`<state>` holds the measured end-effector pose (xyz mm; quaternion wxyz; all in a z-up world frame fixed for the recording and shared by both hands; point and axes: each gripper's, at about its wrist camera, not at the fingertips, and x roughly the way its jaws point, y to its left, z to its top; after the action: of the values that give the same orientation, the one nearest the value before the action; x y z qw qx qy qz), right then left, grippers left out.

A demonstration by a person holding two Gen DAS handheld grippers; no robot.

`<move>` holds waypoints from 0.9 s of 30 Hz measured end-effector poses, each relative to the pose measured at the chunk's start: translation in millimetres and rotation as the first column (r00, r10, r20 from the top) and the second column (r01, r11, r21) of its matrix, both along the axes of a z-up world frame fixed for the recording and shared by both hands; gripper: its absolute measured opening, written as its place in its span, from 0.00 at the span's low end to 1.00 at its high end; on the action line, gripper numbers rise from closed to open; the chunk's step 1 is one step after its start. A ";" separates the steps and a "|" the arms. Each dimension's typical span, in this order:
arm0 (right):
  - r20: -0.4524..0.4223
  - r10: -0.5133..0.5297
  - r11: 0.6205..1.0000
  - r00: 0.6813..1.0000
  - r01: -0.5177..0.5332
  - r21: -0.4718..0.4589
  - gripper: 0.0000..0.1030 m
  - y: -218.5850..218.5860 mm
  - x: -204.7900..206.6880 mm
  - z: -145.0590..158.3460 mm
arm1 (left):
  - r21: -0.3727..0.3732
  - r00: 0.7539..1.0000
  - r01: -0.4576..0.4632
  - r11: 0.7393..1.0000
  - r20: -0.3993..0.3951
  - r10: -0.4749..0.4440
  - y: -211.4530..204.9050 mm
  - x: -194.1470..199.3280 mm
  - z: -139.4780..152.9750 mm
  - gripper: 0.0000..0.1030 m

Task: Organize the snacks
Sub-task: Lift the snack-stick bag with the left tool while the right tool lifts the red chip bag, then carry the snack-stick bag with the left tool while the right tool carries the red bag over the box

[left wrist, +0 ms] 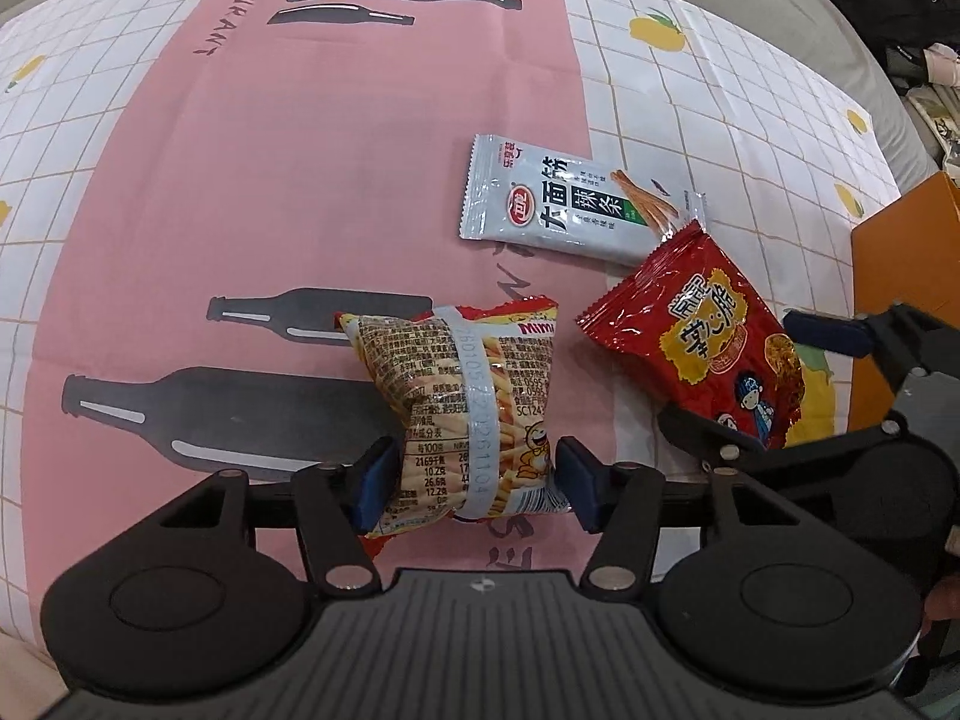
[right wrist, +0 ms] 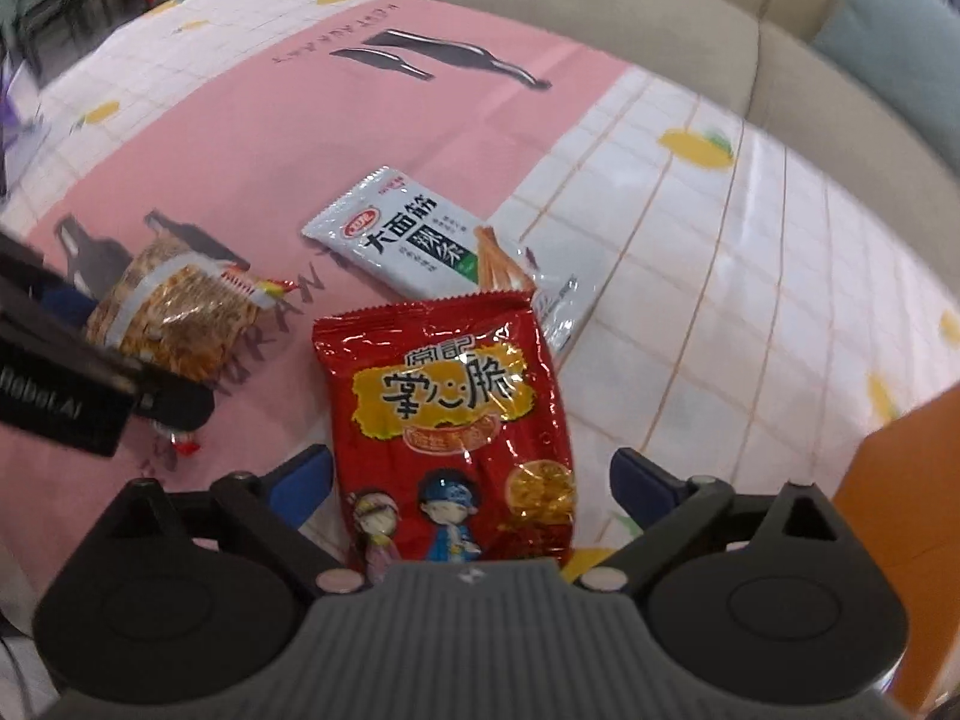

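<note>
My left gripper (left wrist: pixel 475 479) is shut on a yellow fries snack bag (left wrist: pixel 465 414), its blue pads pressed against both sides of the bag's lower end. The same bag shows at the left of the right wrist view (right wrist: pixel 174 315). My right gripper (right wrist: pixel 471 480) is open, with a red snack bag (right wrist: pixel 450 420) lying between its fingers, apart from both pads. The red bag lies right of the yellow one in the left wrist view (left wrist: pixel 708 336). A white-grey snack packet (left wrist: pixel 564 204) lies flat beyond them, its corner under the red bag's top edge (right wrist: pixel 432 240).
All lie on a pink and white tablecloth (left wrist: pixel 240 180) printed with bottles and lemons. An orange box (left wrist: pixel 900 252) stands at the right edge, also seen in the right wrist view (right wrist: pixel 900 480). A beige sofa (right wrist: pixel 690 18) runs behind the table.
</note>
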<state>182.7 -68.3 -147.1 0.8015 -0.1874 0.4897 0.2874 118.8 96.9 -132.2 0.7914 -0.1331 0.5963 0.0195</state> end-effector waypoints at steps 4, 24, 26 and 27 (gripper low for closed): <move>-0.060 -0.049 0.998 0.997 0.051 0.047 0.79 -1.7 3.1 -4.8 | -0.007 1.000 0.004 1.000 0.010 -0.004 -0.4 -1.7 0.3 0.59; 0.013 -0.230 0.964 0.973 0.225 0.143 0.71 -36.2 -32.0 67.8 | -0.093 0.990 0.061 0.994 0.129 -0.049 -16.2 -18.6 49.1 0.48; 0.007 -0.264 0.954 0.965 0.260 0.148 0.71 -44.6 -38.9 75.5 | -0.098 0.987 0.075 0.992 0.146 -0.060 -21.1 -22.8 58.9 0.48; 0.002 -0.285 0.947 0.958 0.281 0.153 0.71 -49.9 -42.2 79.4 | -0.097 0.986 0.080 0.992 0.155 -0.064 -24.0 -24.5 63.5 0.48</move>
<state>140.5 -118.2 -67.7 0.8522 -0.0573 0.4786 0.2034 94.3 72.9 -68.7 0.8267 -0.1531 0.5390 -0.0502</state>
